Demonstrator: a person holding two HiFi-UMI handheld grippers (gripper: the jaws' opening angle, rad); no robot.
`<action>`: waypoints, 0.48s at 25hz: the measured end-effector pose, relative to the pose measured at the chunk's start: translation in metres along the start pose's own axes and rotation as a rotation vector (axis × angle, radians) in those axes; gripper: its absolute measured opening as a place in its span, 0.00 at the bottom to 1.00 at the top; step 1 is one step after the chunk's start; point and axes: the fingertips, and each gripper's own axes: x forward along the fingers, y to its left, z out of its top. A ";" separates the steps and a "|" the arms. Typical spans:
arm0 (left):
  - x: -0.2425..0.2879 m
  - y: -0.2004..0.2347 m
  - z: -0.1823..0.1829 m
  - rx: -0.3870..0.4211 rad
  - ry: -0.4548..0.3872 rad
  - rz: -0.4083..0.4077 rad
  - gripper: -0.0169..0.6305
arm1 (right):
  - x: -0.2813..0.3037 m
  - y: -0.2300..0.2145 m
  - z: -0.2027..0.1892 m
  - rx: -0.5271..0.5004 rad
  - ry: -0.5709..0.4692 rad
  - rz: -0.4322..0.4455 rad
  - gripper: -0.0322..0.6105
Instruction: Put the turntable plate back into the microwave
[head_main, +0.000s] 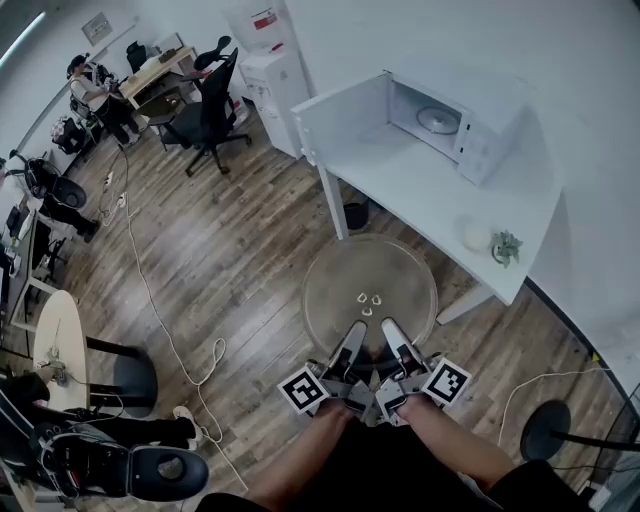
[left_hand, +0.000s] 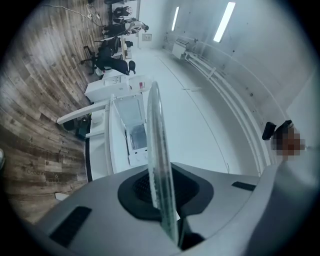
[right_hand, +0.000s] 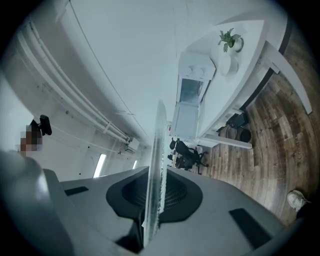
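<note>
A round clear glass turntable plate (head_main: 370, 285) hangs level above the wooden floor, in front of the white table (head_main: 420, 190). Both grippers clamp its near rim side by side: my left gripper (head_main: 349, 343) and my right gripper (head_main: 398, 343) are each shut on it. In the left gripper view the plate (left_hand: 157, 150) runs edge-on between the jaws of the left gripper (left_hand: 162, 195). The right gripper view shows the same plate (right_hand: 157, 160) in the right gripper (right_hand: 152, 200). The white microwave (head_main: 480, 150) stands on the table with its door (head_main: 340, 125) swung open. A roller ring (head_main: 438, 120) lies inside.
A small potted plant (head_main: 505, 247) and a white round object (head_main: 475, 235) sit at the table's near end. A dark bin (head_main: 355, 215) stands under the table. An office chair (head_main: 210, 115), a floor cable (head_main: 160, 320) and a black round base (head_main: 545, 430) surround me.
</note>
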 end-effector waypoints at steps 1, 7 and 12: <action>0.006 0.003 0.006 0.001 0.002 0.002 0.09 | 0.007 -0.003 0.003 0.003 -0.002 -0.004 0.13; 0.043 0.022 0.041 -0.009 0.029 0.019 0.09 | 0.053 -0.024 0.020 0.026 -0.028 -0.022 0.13; 0.070 0.045 0.070 -0.018 0.065 0.035 0.09 | 0.090 -0.044 0.031 0.037 -0.060 -0.039 0.12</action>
